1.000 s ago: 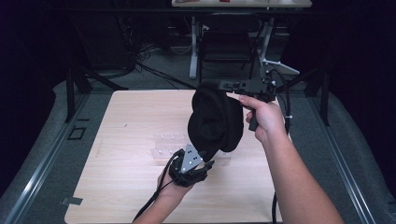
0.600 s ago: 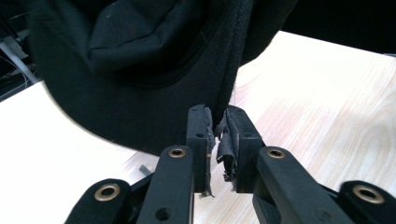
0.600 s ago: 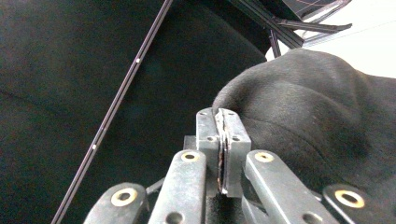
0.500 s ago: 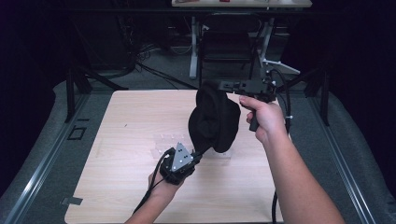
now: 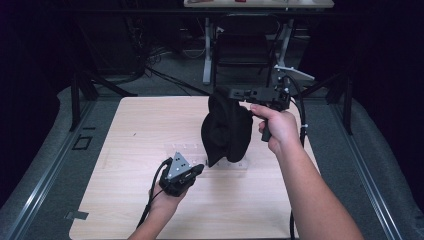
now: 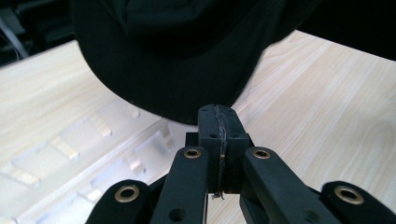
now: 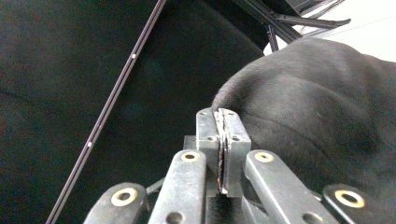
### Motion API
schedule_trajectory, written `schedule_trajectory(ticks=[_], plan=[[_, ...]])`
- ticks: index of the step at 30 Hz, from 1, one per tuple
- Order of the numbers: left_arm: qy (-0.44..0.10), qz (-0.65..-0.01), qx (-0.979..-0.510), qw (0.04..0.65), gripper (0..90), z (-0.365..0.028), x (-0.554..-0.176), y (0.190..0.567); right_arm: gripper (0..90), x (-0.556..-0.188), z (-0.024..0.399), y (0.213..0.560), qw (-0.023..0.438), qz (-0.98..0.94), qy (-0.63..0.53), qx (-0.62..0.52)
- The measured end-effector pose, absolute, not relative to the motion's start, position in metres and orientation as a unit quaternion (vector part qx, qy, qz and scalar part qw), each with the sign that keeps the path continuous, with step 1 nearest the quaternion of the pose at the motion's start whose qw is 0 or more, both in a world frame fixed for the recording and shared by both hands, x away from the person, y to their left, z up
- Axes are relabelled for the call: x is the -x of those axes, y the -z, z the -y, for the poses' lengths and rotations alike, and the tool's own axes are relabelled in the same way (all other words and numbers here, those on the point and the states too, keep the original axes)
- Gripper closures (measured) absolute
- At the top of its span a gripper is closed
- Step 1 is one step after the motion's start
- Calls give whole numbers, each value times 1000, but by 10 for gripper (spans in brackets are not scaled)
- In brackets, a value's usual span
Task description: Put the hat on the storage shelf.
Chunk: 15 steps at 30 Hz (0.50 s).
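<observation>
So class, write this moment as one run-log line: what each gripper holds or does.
right gripper: shut on black cap, held up over table | left gripper: jaws just closed, nothing between them, below cap | clear tray: on table

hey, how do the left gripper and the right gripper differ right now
The right gripper is raised above the table, its jaws pinching the top of the black cap, which hangs from it. The left gripper sits low near the table at the cap's lower edge, its closed jaws appearing to hold nothing. Both are shut.
</observation>
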<state>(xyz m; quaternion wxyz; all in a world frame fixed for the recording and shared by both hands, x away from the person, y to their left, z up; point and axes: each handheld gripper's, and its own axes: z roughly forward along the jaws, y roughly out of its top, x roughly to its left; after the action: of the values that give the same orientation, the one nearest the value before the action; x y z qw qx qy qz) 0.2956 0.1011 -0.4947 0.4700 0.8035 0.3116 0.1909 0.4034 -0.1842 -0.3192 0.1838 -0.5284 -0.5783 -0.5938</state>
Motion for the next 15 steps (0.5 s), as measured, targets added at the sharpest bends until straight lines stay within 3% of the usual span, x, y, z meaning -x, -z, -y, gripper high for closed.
schedule_trajectory(ticks=[5,9,13,15], plan=[[-195,-303,-804,472,894,-98,-292,495,887,-404,181,320,183,576,594,531],[-205,-299,-801,476,618,-85,-289,488,887,-404,177,319,183,578,595,527],[-217,-292,-799,479,497,-77,-288,485,887,-404,176,318,182,577,596,528],[-227,-287,-801,475,500,-69,-289,482,886,-403,175,318,180,577,595,529]])
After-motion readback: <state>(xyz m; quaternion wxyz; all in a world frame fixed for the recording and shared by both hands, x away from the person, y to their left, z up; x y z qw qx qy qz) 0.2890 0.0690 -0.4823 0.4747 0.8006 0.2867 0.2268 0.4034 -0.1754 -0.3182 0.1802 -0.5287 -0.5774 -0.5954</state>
